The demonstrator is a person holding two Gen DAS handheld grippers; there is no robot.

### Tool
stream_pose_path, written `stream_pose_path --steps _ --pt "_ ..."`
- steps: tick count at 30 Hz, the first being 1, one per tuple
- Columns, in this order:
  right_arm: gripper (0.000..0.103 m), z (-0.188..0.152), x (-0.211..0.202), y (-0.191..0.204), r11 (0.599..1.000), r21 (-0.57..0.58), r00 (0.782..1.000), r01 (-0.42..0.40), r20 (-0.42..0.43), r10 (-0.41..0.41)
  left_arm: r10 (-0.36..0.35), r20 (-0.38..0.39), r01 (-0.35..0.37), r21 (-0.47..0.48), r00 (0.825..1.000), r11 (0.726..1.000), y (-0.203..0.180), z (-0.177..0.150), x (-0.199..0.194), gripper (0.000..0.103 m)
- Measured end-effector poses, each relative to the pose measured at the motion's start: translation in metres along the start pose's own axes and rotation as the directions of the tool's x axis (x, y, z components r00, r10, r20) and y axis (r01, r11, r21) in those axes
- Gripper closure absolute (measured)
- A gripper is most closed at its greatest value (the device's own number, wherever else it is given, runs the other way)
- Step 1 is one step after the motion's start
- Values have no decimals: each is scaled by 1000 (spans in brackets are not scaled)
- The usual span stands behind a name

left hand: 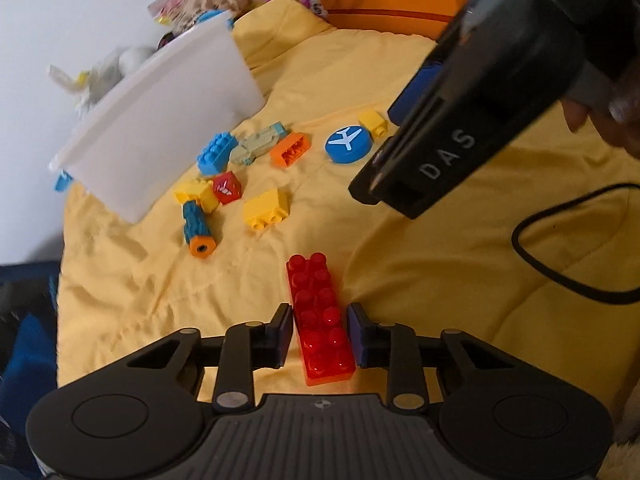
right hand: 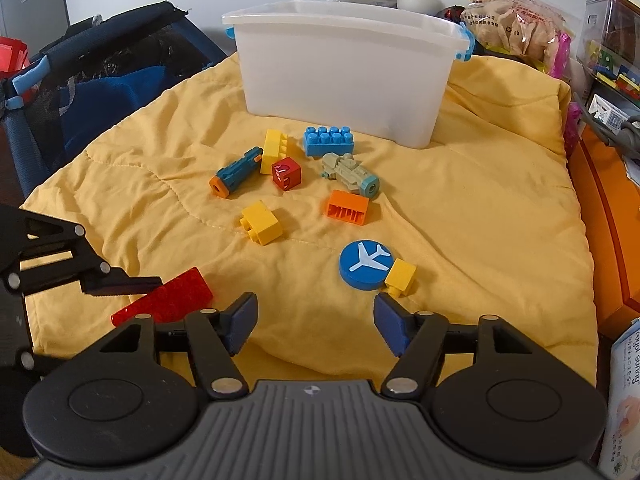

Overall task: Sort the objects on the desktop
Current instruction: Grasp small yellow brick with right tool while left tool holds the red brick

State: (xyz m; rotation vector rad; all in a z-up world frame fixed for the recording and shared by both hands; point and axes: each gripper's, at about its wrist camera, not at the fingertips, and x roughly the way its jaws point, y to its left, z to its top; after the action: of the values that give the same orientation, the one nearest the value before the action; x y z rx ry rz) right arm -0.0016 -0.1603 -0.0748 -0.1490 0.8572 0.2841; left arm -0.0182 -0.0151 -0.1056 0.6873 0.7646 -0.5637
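My left gripper (left hand: 320,334) is shut on a long red brick (left hand: 320,316) that rests low over the yellow cloth (left hand: 440,280); the brick also shows in the right wrist view (right hand: 168,296). My right gripper (right hand: 316,320) is open and empty, just short of a blue plane disc (right hand: 365,265) and a small yellow brick (right hand: 400,276). Farther off lie a yellow brick (right hand: 262,222), an orange brick (right hand: 347,207), a red cube (right hand: 286,173), a blue brick (right hand: 328,142) and two toy barrels. A white bin (right hand: 344,76) stands behind them.
A dark blue fabric basket (right hand: 100,88) sits left of the cloth. An orange box (right hand: 600,220) and cluttered bags and shelves line the right and back. A black cable (left hand: 560,264) loops on the cloth at the right in the left wrist view.
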Motion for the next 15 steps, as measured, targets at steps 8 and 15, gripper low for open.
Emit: stream_pose_path --steps 8,15 --pt "43 11 12 -25 991 110 997 75 -13 -74 -49 -4 47 -229 999 972 32 0 -4 76" --pt "82 13 35 -40 986 129 994 101 -55 -95 -51 -39 41 -224 998 974 30 -8 6 74"
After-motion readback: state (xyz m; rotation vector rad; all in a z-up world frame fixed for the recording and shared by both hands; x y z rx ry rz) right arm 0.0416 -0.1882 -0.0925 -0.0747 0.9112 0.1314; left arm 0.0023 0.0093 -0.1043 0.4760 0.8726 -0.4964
